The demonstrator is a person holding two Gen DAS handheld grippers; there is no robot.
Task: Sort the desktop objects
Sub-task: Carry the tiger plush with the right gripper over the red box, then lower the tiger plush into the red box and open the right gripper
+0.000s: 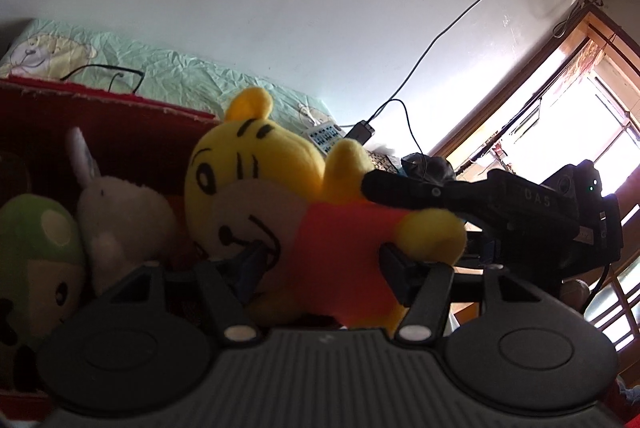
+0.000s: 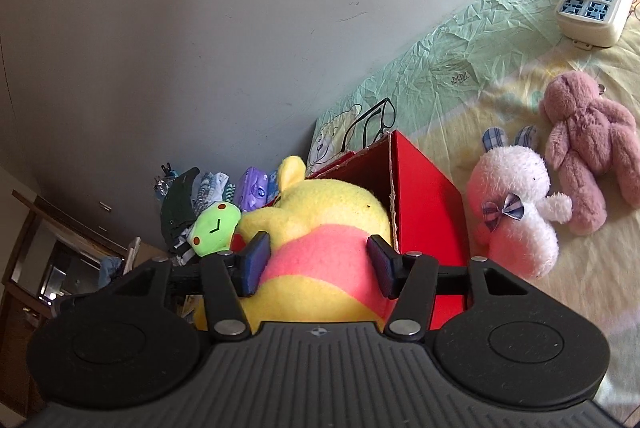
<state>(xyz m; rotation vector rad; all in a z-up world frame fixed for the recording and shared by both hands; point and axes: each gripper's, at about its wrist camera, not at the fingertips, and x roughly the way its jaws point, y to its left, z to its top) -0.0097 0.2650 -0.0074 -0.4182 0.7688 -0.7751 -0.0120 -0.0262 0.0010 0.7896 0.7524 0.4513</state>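
Over a red cardboard box (image 2: 424, 196) on a bed sheet (image 2: 460, 60) printed with cartoon bears, two hand-held grippers meet on a yellow plush tiger in a red shirt (image 1: 280, 188). The left gripper (image 1: 320, 260) has the toy's body between its fingers, one blue pad at the tiger's mouth and the other under its arm; whether they press or only touch cannot be told. The right gripper (image 2: 316, 264) straddles the toy's back with its jaws parted, a pad on each flank, a sliver of space showing at the right one. The tiger lies half inside the box, head toward a grey rabbit plush (image 1: 120, 212) and a green mushroom plush (image 1: 36, 240) already in it. A small green frog plush (image 2: 214, 226) sits by the tiger's ear. On the sheet beside the box lie a white rabbit plush (image 2: 516, 212) with a checked bow and a pink rabbit plush (image 2: 588, 144), touching each other. A power strip (image 2: 596, 4) rests near the wall.
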